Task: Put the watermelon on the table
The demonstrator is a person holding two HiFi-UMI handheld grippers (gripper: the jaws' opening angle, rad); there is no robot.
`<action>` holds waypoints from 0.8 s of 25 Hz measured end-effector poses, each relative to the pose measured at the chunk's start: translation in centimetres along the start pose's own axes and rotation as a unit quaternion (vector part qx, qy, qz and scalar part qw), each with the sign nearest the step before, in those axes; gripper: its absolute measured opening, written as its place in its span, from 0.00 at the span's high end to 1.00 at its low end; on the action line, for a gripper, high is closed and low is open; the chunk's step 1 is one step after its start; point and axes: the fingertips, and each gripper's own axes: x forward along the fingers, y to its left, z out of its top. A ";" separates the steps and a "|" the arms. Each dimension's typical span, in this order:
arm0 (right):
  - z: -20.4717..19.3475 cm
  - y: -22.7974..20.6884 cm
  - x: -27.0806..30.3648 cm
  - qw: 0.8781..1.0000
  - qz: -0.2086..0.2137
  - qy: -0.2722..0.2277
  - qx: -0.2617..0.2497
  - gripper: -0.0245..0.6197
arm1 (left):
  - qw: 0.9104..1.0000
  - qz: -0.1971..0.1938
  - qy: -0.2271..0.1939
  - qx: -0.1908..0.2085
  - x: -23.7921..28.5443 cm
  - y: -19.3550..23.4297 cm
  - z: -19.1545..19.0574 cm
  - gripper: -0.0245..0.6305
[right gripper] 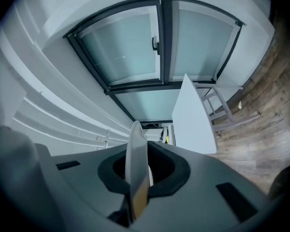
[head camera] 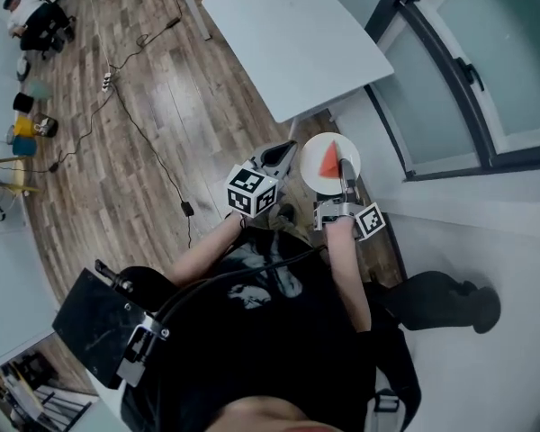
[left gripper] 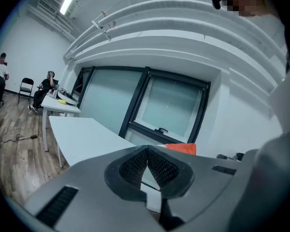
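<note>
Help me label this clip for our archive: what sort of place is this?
Probably an office or lab workroom: plain white rectangular tables, a brown wood-plank floor with loose black cables trailing across it, and tall dark-framed frosted-glass windows.

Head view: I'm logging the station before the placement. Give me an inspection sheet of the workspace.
Surface: white table, nothing seen on it.
Job's things: watermelon slice on white plate, not yet on the table.
Clutter: coloured containers on the floor, far left.
Grippers: right tool shut on the plate's rim; left tool tips together beside the plate.
Cables: black cable and power strip on the floor.
Surroundings: window at right, seated person far off.
</note>
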 end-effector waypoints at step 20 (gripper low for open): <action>16.4 -10.7 37.0 0.998 -0.034 0.034 -0.046 0.93 | 0.999 0.004 0.044 -0.025 30.9 21.1 8.4 0.95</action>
